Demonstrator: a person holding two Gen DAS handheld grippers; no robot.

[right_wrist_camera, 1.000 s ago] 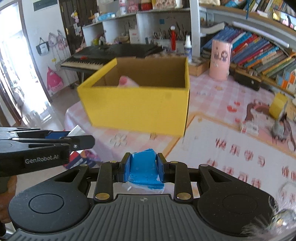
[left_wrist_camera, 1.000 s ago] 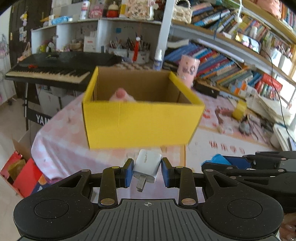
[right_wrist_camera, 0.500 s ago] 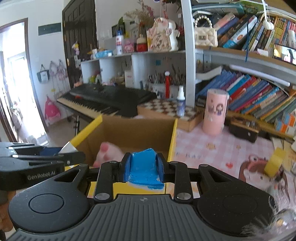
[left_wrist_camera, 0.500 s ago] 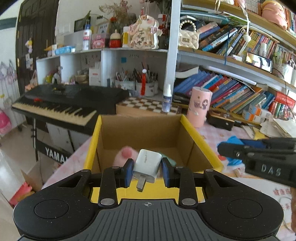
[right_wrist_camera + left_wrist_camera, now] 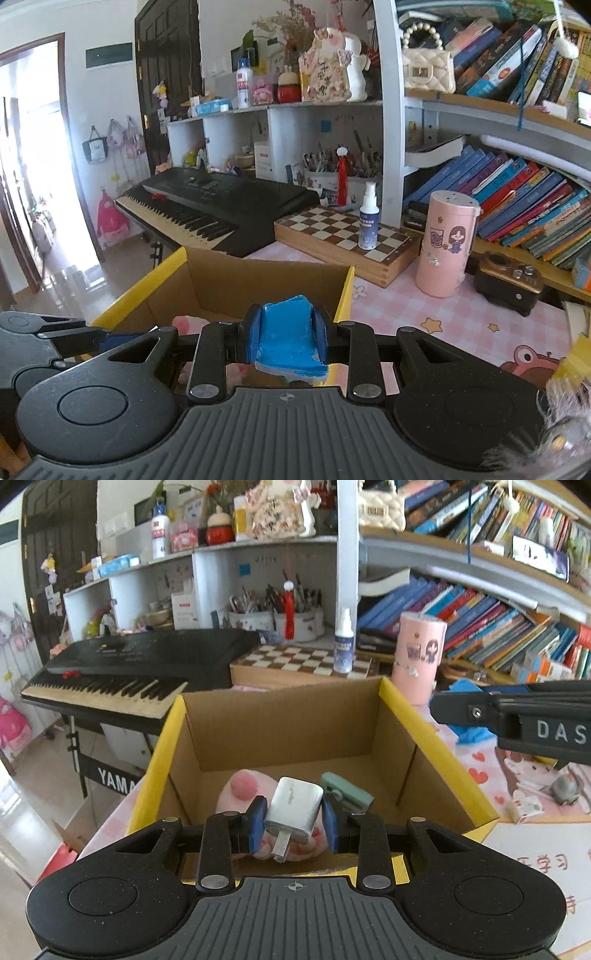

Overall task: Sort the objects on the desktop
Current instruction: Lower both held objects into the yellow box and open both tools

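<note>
Daylight pours through a doorway (image 5: 29, 166) at the left onto a shiny floor (image 5: 74, 273). A dark door (image 5: 166, 74) stands beside white shelves (image 5: 280, 122). A black keyboard (image 5: 221, 206) sits before them; crowded bookshelves (image 5: 517, 192) line the right wall.

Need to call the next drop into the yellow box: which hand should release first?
Left, probably. The left gripper holds the white charger over the yellow box's open inside. The right gripper with the blue packet sits near the box's right wall.
</note>
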